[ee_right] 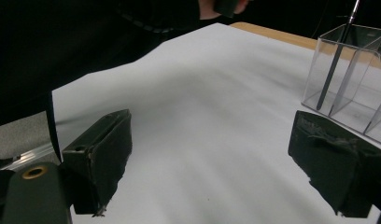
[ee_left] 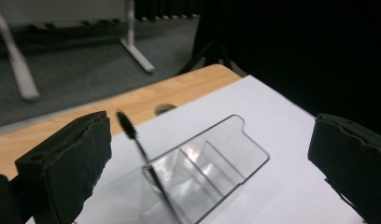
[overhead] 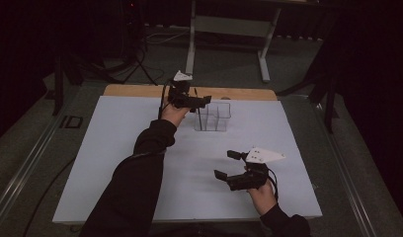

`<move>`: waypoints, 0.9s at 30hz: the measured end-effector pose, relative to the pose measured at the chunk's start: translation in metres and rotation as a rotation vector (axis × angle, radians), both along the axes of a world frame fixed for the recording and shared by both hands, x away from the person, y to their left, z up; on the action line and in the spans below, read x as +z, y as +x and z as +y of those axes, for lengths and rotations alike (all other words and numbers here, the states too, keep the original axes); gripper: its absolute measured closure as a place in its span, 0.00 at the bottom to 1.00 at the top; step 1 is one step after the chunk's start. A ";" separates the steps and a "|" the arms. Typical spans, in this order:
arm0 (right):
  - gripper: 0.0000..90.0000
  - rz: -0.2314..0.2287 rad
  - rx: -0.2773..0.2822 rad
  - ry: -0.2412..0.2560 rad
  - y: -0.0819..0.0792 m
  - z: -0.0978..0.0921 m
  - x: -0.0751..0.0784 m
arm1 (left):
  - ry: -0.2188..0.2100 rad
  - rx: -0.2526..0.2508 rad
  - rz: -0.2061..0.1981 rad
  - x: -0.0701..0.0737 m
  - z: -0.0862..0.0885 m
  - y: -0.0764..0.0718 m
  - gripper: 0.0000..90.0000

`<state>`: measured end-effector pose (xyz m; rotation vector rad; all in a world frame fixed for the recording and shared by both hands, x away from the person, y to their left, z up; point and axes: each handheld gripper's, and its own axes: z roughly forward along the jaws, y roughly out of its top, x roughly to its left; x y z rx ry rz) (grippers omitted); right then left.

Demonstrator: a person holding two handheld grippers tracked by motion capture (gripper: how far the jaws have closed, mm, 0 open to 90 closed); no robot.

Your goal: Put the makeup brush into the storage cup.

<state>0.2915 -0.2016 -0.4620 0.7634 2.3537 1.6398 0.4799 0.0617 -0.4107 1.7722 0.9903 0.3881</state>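
High view: clear plastic organizer (overhead: 213, 116) with three compartments stands toward the far edge of the white-covered tabletop (overhead: 115, 148); thin black brush (overhead: 198, 111) leans upright in its leftmost compartment. Left gripper (overhead: 202, 102) hovers just above it, jaws apart, holding nothing. Right gripper (overhead: 227, 164) sits well apart, nearer the person, jaws wide, empty. Bare wood strip along the far edge; grey floor, white desk frame (overhead: 229, 29) beyond, dark surroundings. Left gripper view: brush (ee_left: 132, 135) has a bristled tip, stem slanting into the organizer (ee_left: 212, 163) between the spread jaws. Right gripper view: organizer (ee_right: 352, 79) at upper right, brush stem (ee_right: 335, 60) inside. No legible writing.
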 end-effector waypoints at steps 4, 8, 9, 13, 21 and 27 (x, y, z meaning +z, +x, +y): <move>0.15 -0.004 -0.006 -0.002 0.000 -0.001 0.001 | -0.022 0.010 -0.053 0.007 0.009 -0.012 0.00; 0.15 -0.010 -0.015 -0.002 0.000 -0.001 0.002 | -0.004 -0.052 -0.068 0.012 0.014 -0.022 0.00; 0.15 -0.009 -0.016 -0.004 0.000 -0.001 0.002 | 0.002 -0.063 -0.074 0.012 0.015 -0.025 0.00; 0.15 -0.014 -0.020 -0.006 -0.001 -0.001 0.002 | 0.016 -0.075 -0.079 0.015 0.023 -0.038 0.00; 0.15 -0.010 -0.032 -0.004 0.001 -0.002 0.002 | 0.010 -0.103 -0.118 0.031 0.043 -0.067 0.00; 0.14 -0.017 -0.041 -0.015 0.001 -0.003 0.001 | -0.006 -0.132 -0.133 0.037 0.058 -0.088 0.00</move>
